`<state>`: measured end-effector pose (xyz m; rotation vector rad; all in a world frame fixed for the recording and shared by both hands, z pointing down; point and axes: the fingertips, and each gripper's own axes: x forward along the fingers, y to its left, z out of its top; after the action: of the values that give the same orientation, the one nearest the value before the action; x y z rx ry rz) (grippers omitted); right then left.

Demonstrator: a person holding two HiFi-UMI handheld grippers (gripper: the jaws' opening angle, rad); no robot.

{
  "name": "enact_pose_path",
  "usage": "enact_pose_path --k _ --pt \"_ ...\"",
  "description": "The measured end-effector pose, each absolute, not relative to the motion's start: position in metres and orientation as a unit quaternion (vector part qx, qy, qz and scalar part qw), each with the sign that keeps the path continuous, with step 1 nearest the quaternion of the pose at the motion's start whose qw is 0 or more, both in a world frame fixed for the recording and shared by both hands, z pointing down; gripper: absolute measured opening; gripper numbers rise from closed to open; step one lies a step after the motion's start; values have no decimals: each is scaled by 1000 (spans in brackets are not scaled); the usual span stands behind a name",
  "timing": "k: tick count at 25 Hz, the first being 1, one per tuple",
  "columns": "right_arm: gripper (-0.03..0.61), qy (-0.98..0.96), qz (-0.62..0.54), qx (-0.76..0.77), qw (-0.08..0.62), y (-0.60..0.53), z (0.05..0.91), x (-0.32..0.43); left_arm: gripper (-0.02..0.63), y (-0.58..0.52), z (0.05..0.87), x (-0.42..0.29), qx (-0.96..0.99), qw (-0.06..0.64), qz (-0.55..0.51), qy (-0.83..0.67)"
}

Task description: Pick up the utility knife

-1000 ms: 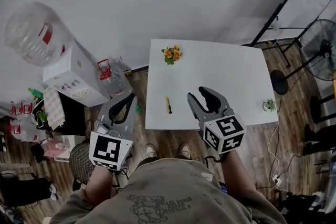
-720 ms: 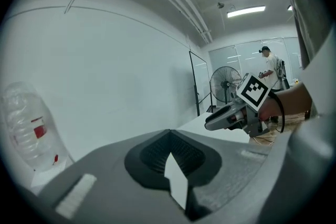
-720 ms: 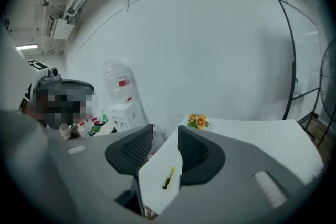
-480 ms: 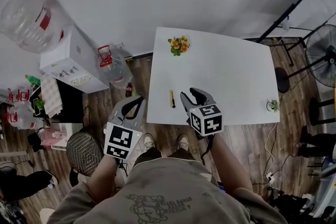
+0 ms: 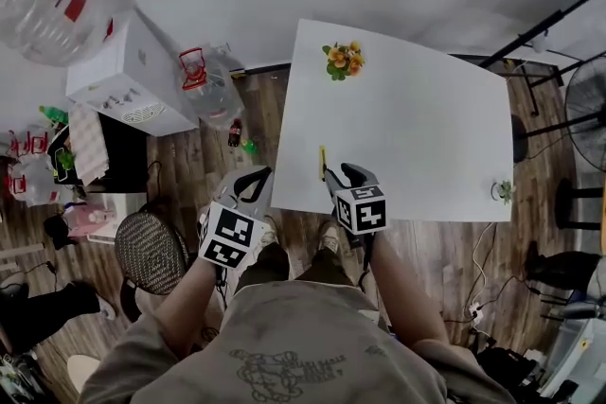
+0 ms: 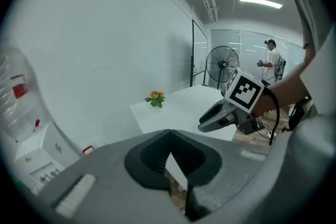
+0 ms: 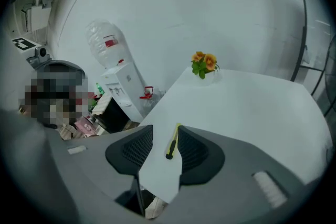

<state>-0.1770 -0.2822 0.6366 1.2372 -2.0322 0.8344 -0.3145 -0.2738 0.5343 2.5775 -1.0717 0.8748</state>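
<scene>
At table [image 5: 407,128] edge: right claw [image 5: 340,174] spread, utility knife [image 7: 171,142] just ahead (untouched); left claw [image 6: 169,132] pressed together.

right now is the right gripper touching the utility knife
Cannot tell. The right gripper view shows the utility knife between the right gripper's open jaws, its end meeting one jaw's outline.

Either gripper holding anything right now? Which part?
Nothing is held. The right gripper has its jaws apart, framing the utility knife lying on the table; the left gripper is shut, empty.
</scene>
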Motion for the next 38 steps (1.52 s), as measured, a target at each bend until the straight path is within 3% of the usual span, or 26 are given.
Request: enact_pose_path --k 18,26,32,38 --pt "175 -727 374 448 363 -275 738 -186 0 -259 606 -330 855 172 331 -360" --pt "91 -724 349 456 382 -278 741 -181 0 -249 606 -337 851 175 332 -368" --pt "91 -736 358 457 348 -282 718 -182 0 -251 590 -341 852 161 323 -380" --pt "91 -774 321 466 284 -305 642 -182 0 -268 548 -347 854 125 300 -405"
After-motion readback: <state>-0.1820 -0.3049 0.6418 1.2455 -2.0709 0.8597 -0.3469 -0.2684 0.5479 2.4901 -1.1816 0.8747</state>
